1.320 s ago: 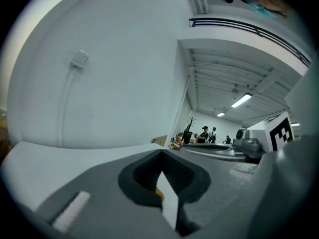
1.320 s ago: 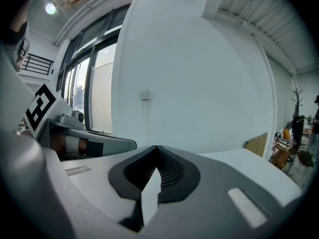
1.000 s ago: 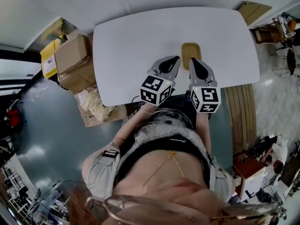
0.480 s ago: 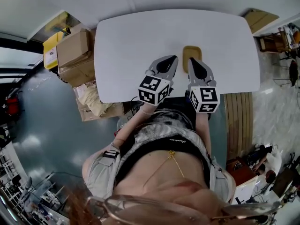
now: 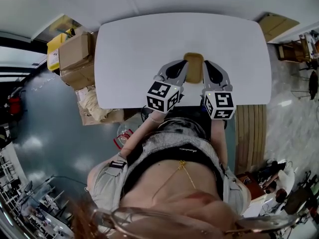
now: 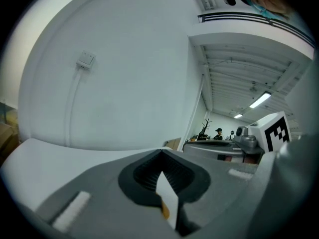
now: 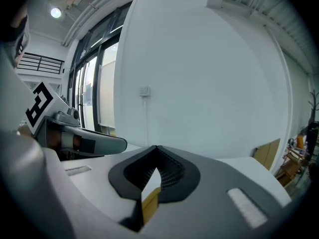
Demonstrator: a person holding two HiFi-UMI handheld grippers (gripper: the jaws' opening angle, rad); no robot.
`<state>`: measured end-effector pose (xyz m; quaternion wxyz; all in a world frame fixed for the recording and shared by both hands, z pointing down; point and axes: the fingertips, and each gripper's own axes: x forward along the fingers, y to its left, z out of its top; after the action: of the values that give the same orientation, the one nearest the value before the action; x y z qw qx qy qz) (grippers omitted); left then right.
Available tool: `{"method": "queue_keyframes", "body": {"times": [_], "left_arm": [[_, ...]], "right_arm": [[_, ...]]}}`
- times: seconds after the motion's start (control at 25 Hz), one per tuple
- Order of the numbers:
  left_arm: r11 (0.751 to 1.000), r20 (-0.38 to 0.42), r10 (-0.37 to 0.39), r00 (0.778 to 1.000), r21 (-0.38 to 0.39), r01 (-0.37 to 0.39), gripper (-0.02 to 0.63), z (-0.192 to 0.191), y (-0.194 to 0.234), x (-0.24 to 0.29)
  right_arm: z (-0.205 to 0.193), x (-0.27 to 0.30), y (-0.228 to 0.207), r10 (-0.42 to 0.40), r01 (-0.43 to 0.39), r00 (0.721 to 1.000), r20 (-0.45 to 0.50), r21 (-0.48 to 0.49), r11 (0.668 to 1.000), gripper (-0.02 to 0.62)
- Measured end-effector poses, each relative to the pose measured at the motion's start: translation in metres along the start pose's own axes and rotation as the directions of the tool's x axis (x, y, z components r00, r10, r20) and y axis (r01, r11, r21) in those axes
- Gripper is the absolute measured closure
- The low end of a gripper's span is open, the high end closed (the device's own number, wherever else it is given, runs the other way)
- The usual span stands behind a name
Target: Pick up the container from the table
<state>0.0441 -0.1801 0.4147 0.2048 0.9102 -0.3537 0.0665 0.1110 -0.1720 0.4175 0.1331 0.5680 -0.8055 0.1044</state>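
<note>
A small tan container (image 5: 193, 63) rests on the white table (image 5: 139, 44) near its front edge. My left gripper (image 5: 186, 62) lies along the container's left side and my right gripper (image 5: 206, 63) along its right side, so it sits between them. Whether either touches it I cannot tell. Both have their jaws shut with nothing held. In the left gripper view the shut left gripper (image 6: 162, 152) shows a sliver of the container (image 6: 165, 211) in the gap below its tips. The right gripper view shows the shut right gripper (image 7: 157, 147) and the container (image 7: 150, 202).
Cardboard boxes (image 5: 77, 59) and a yellow box (image 5: 55, 48) stand on the floor left of the table. A slatted wooden bench (image 5: 251, 128) lies to its right. The person's torso fills the lower head view. A wall rises beyond the table's far edge.
Both grippers have moved forward over the table. The container, earlier just ahead of their tips, now lies between the two grippers. Both stayed shut.
</note>
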Motion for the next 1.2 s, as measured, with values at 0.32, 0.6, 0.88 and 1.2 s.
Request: {"method": "queue_keyframes", "body": {"times": [0.32, 0.6, 0.88, 1.2], "left_arm": [[0.998, 0.011, 0.061, 0.998, 0.025, -0.061, 0.606, 0.007, -0.008, 0.018], [0.997, -0.002, 0.071, 0.997, 0.032, -0.071, 0.606, 0.004, -0.006, 0.029], [0.997, -0.009, 0.070, 0.997, 0.036, -0.070, 0.606, 0.003, -0.007, 0.037], [0.997, -0.011, 0.067, 0.998, 0.033, -0.066, 0.606, 0.006, 0.001, 0.039]], "right_arm": [[0.009, 0.006, -0.014, 0.074, -0.074, 0.997, 0.013, -0.033, 0.997, 0.569], [0.006, 0.014, -0.018, 0.075, -0.075, 0.997, 0.017, -0.021, 0.997, 0.569], [-0.001, 0.016, -0.027, 0.061, -0.061, 0.998, 0.012, -0.003, 0.998, 0.569], [0.000, 0.023, -0.025, 0.070, -0.070, 0.997, 0.020, 0.024, 0.997, 0.569]]}}
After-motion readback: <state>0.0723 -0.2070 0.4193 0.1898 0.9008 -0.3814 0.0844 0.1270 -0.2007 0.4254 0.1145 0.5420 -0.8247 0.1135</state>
